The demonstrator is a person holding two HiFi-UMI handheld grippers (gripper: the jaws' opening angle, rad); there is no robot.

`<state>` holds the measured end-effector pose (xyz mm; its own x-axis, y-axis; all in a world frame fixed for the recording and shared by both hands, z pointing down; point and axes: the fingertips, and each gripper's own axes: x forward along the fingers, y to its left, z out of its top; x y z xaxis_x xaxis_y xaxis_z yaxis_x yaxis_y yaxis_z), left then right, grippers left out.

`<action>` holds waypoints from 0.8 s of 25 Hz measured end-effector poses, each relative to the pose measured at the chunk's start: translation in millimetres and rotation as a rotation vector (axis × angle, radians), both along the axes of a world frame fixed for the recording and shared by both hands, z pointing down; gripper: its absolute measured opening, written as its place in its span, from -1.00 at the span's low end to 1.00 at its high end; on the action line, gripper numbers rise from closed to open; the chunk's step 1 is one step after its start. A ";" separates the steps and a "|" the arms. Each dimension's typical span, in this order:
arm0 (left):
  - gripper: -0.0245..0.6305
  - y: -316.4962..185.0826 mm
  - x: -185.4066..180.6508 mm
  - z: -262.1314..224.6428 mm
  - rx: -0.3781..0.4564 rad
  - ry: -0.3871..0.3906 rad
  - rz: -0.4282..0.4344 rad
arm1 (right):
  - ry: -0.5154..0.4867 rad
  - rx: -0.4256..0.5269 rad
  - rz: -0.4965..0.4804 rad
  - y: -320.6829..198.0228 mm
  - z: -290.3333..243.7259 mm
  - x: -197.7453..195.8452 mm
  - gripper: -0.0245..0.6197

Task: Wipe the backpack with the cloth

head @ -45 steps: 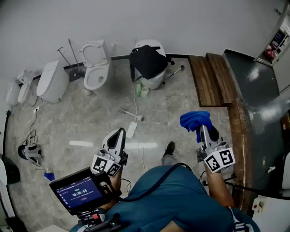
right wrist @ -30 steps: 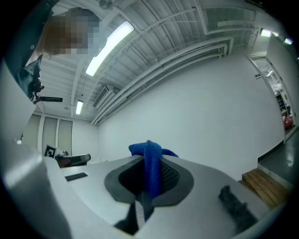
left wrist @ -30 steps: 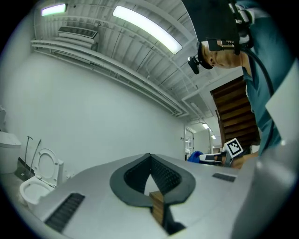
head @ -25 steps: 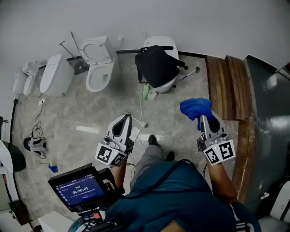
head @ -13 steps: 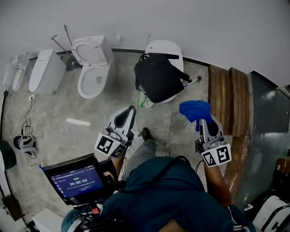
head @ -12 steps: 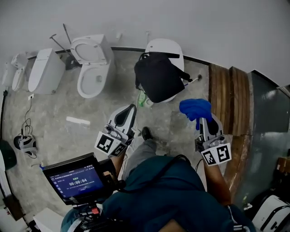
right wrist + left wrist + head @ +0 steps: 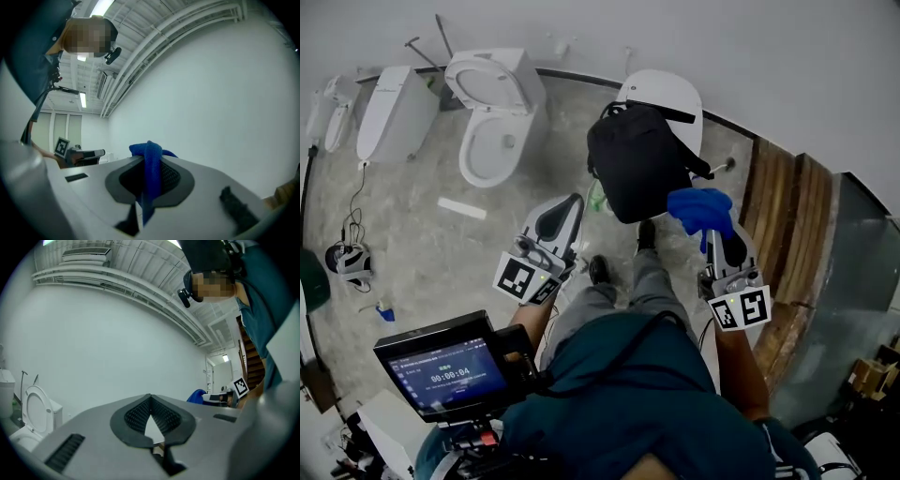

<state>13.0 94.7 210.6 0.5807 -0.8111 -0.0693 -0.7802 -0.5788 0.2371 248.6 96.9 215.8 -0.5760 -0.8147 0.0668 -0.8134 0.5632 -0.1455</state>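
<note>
A black backpack (image 7: 637, 173) rests on the closed lid of a white toilet (image 7: 667, 94) against the wall. My right gripper (image 7: 724, 246) is shut on a bunched blue cloth (image 7: 701, 211), held in the air just right of the backpack and a little nearer to me. In the right gripper view the cloth (image 7: 151, 166) hangs pinched between the jaws. My left gripper (image 7: 565, 208) is shut with nothing in it, left of and below the backpack. Its pads (image 7: 161, 414) meet at the tip.
An open-lid toilet (image 7: 492, 141) and another white fixture (image 7: 386, 112) stand to the left. A green bottle (image 7: 597, 197) sits by the backpack's toilet. Wooden steps (image 7: 787, 220) rise on the right. A white strip (image 7: 461, 208) lies on the floor. A handheld screen (image 7: 441, 367) is near me.
The person has stepped forward, so the backpack is now closer and nearly level with the cloth. Both grippers kept their pose and the right one still holds the cloth.
</note>
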 end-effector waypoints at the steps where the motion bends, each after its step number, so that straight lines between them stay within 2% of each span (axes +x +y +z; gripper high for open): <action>1: -0.91 -12.4 1.4 7.5 -0.012 -0.016 -0.018 | 0.013 -0.009 -0.025 -17.4 9.8 0.5 -0.84; 6: -0.91 -46.4 5.2 12.9 -0.033 -0.076 -0.106 | 0.126 -0.025 -0.172 -81.3 45.1 -2.1 -0.84; 11: -0.91 -79.6 1.8 8.1 -0.057 -0.035 -0.227 | 0.310 -0.025 -0.345 -152.0 88.2 -22.8 -0.84; 16: -0.91 -120.2 -5.5 70.7 -0.137 -0.014 -0.318 | 0.476 -0.096 -0.490 -241.7 207.9 -53.0 -0.84; 20: -0.91 -115.8 -33.8 94.2 -0.211 -0.011 -0.401 | 0.665 -0.209 -0.518 -293.8 313.8 -66.1 -0.84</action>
<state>-20.9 -21.1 304.8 0.2178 -0.9678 0.1259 -0.9359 -0.1705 0.3082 182.5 -196.8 529.7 -0.6592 -0.3939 0.6406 -0.4148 0.9010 0.1272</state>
